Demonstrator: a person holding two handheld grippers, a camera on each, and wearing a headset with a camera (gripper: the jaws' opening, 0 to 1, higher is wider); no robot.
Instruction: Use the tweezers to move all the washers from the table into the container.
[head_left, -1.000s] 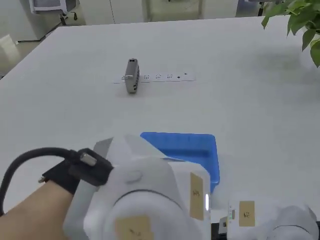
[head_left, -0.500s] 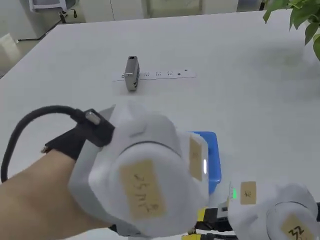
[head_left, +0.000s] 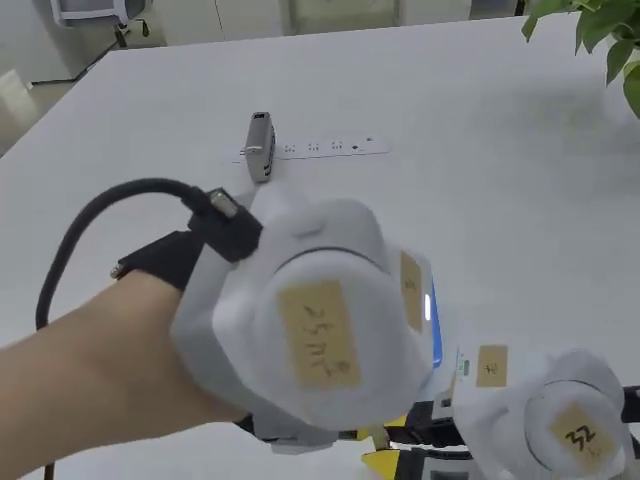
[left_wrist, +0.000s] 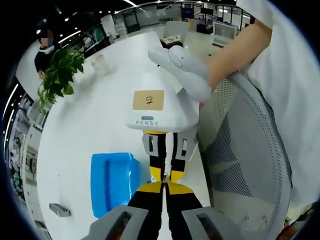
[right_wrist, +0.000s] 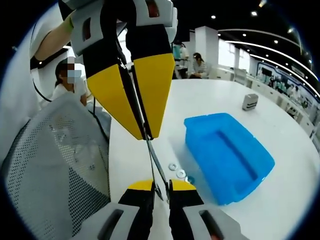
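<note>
An open-plan office with a broad white tabletop (head_left: 480, 180), bare but for a white power strip (head_left: 320, 150) with a grey adapter (head_left: 260, 145) plugged into it. A leafy green plant (head_left: 600, 30) stands at the far corner.

Above the near edge the two grippers meet tip to tip over a pair of slender metal tweezers (right_wrist: 154, 159). The left gripper (left_wrist: 165, 187) has its yellow-tipped jaws pressed together on one end of the tool. The right gripper (right_wrist: 160, 189) has its jaws drawn in close on the other end, with the thin blades passing between them. The tweezers hang in the air between the two and touch nothing on the tabletop.

Beneath them a few small silver ring-shaped washers (right_wrist: 180, 173) lie in a short row on the tabletop, just beside the near wall of the shallow blue plastic container (right_wrist: 227, 152). As far as the right gripper view shows, the inside of the container is bare, with no washer in it.

By this evidence the job is at its very beginning. The tool is in hand, apparently being passed or settled from one gripper to the other, and no washer has yet been lifted. Every washer in sight remains to be picked up and dropped over the blue wall.

A grey mesh office chair (left_wrist: 240, 165) stands close behind the person.
</note>
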